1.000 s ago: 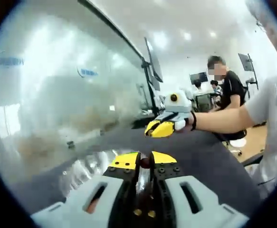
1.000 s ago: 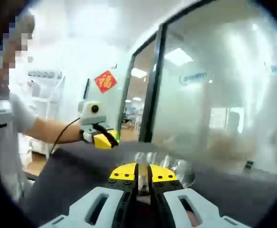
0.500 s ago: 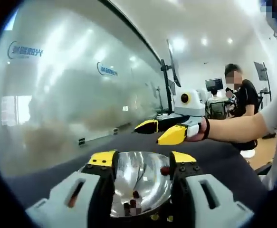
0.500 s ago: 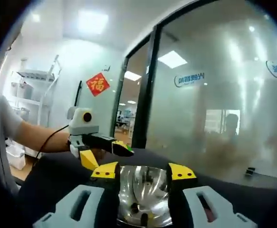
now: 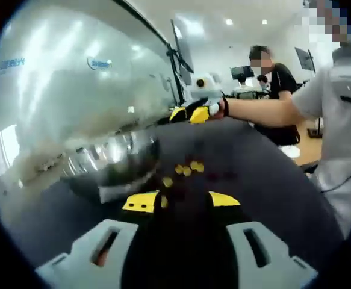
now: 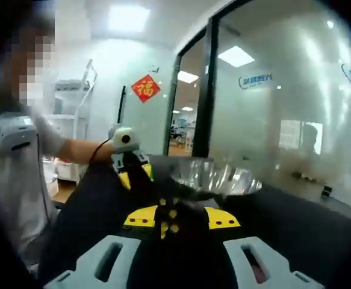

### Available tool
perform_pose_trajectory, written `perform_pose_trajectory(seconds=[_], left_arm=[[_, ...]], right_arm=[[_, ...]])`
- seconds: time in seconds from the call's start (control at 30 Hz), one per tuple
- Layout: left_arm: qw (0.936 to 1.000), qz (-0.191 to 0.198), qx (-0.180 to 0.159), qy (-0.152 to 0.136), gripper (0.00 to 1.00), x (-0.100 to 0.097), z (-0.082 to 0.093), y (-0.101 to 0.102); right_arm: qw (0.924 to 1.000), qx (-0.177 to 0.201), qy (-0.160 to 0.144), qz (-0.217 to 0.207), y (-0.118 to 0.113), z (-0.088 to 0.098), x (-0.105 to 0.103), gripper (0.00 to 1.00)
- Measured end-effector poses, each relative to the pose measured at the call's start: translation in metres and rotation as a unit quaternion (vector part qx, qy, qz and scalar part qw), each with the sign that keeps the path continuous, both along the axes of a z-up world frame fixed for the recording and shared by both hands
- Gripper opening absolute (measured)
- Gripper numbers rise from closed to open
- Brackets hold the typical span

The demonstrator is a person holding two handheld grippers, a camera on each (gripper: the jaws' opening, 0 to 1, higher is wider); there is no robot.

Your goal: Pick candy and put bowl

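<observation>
Several yellow candies [image 5: 187, 169] lie on the dark table [image 5: 256, 180], just beyond my left gripper [image 5: 182, 200], which is open with nothing in it. The silver bowl [image 5: 112, 159] stands to their left, blurred. Farther back a hand holds my right gripper [image 5: 190, 113] low over the table. In the right gripper view, my right gripper [image 6: 181, 217] is open, and yellow candies [image 6: 170, 214] show in the gap between its jaws. The bowl [image 6: 217, 177] lies beyond and to the right, and my left gripper [image 6: 132, 170] is at the left, past the candies.
A frosted glass wall [image 5: 55, 90] runs along the table's far side. The table edge [image 5: 295, 171] falls away on the right of the left gripper view, beside the person's grey sleeve [image 5: 326, 90]. Other people [image 5: 271, 72] sit at desks behind.
Both grippers were shut a second ago, then stood open over the bowl with candy inside it. Both have now swung off the bowl and face the loose candies on the table.
</observation>
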State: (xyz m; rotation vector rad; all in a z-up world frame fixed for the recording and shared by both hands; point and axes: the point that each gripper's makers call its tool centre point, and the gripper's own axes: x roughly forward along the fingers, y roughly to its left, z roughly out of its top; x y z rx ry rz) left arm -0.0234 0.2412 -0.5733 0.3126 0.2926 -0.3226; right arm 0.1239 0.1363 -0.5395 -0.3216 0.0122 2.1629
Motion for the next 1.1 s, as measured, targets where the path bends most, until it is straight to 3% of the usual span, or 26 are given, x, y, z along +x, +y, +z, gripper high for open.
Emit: perform_pose_trajectory(seconds=[0.03, 0.07, 0.1, 0.13, 0.2, 0.3, 0.37, 0.73, 0.8, 0.83, 0.93, 1.1], left_arm=[[0.9998, -0.003, -0.003, 0.017, 0.19, -0.003, -0.011, -0.002], [0.9982, 0.001, -0.059, -0.012, 0.18, 0.000, 0.002, -0.006], [0.9991, 0.006, -0.042, -0.007, 0.18, 0.002, -0.001, -0.001], [0.9989, 0.010, -0.046, -0.010, 0.18, 0.005, 0.001, 0.001], [0.9981, 0.014, -0.060, -0.009, 0.18, 0.013, 0.000, 0.001], [0.9979, 0.014, -0.062, -0.009, 0.18, 0.020, -0.001, -0.002], [0.9960, 0.026, -0.086, 0.004, 0.18, 0.026, -0.004, -0.001], [0.9941, 0.028, -0.104, 0.013, 0.19, 0.062, -0.006, -0.005], [0.9947, 0.020, -0.099, 0.013, 0.17, 0.068, -0.006, -0.009], [0.9950, 0.018, -0.097, 0.012, 0.14, 0.070, -0.006, -0.011], [0.9957, 0.007, -0.092, 0.011, 0.06, 0.071, -0.006, -0.017], [0.9955, 0.004, -0.094, 0.011, 0.05, 0.070, -0.006, -0.018]], right_arm=[[0.9998, -0.018, -0.006, -0.004, -0.006, -0.014, 0.003, 0.24], [0.9992, -0.033, -0.023, -0.009, -0.010, -0.027, 0.006, 0.24], [0.9984, -0.042, -0.037, -0.011, -0.013, -0.036, 0.007, 0.24], [0.9979, -0.046, -0.044, -0.013, -0.013, -0.041, 0.007, 0.24], [0.9978, -0.047, -0.044, -0.014, -0.010, -0.043, 0.006, 0.23], [0.9973, -0.070, -0.014, -0.016, -0.002, -0.044, 0.006, 0.23], [0.9974, -0.069, -0.014, -0.013, 0.004, -0.044, 0.006, 0.23], [0.9973, -0.072, -0.015, -0.010, 0.040, -0.045, -0.010, 0.19], [0.9976, -0.066, -0.017, -0.010, 0.044, -0.044, -0.012, 0.16], [0.9981, -0.053, -0.028, -0.012, 0.047, -0.044, -0.012, 0.09], [0.9981, -0.047, -0.035, -0.020, 0.050, -0.044, -0.012, 0.04], [0.9982, -0.046, -0.031, -0.024, 0.049, -0.044, -0.011, 0.04]])
